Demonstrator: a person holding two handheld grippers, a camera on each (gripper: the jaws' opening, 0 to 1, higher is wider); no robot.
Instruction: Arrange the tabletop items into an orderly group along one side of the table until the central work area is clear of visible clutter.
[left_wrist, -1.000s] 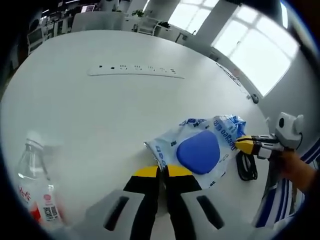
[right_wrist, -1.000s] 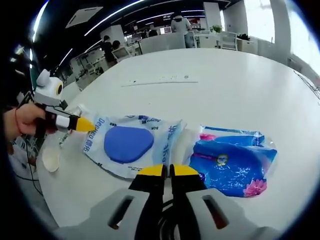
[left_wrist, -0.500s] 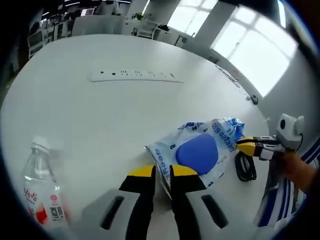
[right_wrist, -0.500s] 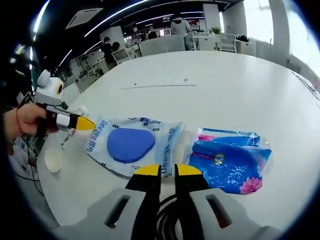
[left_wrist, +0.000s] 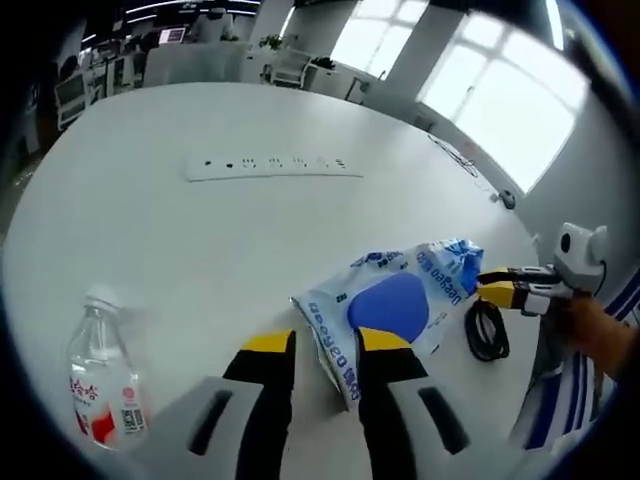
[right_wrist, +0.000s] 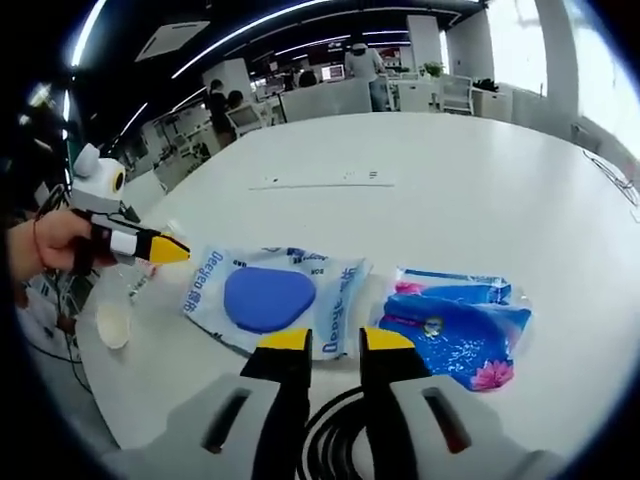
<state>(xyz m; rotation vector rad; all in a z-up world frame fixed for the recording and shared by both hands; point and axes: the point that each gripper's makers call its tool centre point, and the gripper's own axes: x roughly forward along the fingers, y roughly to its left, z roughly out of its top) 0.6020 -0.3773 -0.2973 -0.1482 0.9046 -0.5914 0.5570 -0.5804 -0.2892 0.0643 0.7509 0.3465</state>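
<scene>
A clear packet holding a blue pad (left_wrist: 395, 300) lies on the white table (left_wrist: 200, 240). My left gripper (left_wrist: 325, 342) is open, and the packet's near corner lies between its jaws. In the right gripper view the same packet (right_wrist: 265, 298) lies left of a blue flowered packet (right_wrist: 450, 325). My right gripper (right_wrist: 335, 340) is open above a black cable coil (right_wrist: 335, 440). The left gripper (right_wrist: 150, 247) comes in at the packet's left end. The right gripper (left_wrist: 505, 290) shows beside the cable coil (left_wrist: 487, 330).
A clear water bottle (left_wrist: 100, 385) with a red label stands near left. A white power strip (left_wrist: 270, 165) lies across the far table. Desks, chairs and people fill the office behind (right_wrist: 350, 80). The table's edge runs close by the cable.
Both grippers' jaws have gone from shut to open. Both cameras have drawn back a little, so the packets look smaller.
</scene>
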